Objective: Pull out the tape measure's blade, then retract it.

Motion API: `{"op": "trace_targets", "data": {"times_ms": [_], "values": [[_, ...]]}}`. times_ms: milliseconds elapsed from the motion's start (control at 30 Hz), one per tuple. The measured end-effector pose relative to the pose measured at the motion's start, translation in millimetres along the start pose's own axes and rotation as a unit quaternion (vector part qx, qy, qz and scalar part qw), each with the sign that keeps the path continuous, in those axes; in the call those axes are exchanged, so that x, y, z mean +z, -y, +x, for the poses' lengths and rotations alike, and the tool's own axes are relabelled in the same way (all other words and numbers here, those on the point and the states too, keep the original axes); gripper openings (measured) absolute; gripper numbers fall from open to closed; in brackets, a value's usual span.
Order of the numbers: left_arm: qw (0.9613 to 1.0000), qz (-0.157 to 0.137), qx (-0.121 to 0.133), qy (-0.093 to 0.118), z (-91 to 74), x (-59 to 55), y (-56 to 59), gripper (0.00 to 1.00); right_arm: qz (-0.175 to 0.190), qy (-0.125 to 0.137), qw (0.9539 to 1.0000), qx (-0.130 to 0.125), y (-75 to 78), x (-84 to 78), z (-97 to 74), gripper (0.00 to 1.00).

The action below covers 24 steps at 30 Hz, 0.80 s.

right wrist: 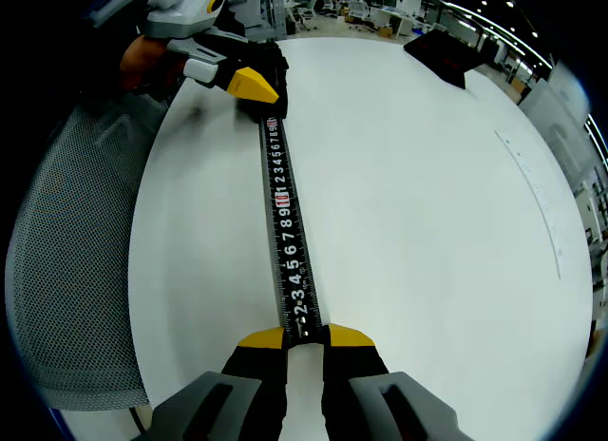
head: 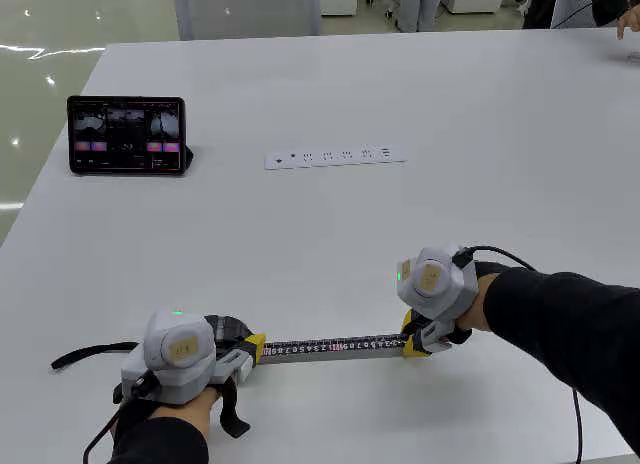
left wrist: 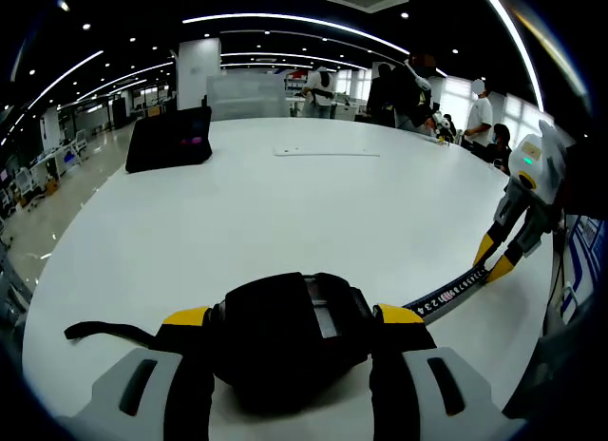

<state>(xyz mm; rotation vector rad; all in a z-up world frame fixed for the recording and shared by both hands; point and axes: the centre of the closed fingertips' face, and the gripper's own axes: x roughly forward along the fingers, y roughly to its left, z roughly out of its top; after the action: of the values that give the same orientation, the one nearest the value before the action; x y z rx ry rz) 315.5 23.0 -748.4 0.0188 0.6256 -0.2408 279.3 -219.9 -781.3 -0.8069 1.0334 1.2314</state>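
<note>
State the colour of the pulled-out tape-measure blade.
The long flat blade is black with white numerals; clearest in right gripper view.

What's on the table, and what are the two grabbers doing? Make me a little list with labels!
table: big, white
left gripper: shut around the black tape measure case
right gripper: shut on the tip of the blade
blade: pulled out, stretched straight between the two grippers, numbers facing up
tablet: propped up at the far left, screen lit
power strip: white, lying flat beyond the blade
step: blade out, not yet retracted
</note>
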Motion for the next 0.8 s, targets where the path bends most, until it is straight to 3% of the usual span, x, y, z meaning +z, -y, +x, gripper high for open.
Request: {"op": "trace_targets", "data": {"times_ms": [800], "values": [[1.0000, 0.002, -0.001, -0.001, 0.1, 0.0, 0.1, 0.62, -0.006, -0.001, 1.0000, 0.000, -2.0, 10.3, 4.9, 0.10]]}}
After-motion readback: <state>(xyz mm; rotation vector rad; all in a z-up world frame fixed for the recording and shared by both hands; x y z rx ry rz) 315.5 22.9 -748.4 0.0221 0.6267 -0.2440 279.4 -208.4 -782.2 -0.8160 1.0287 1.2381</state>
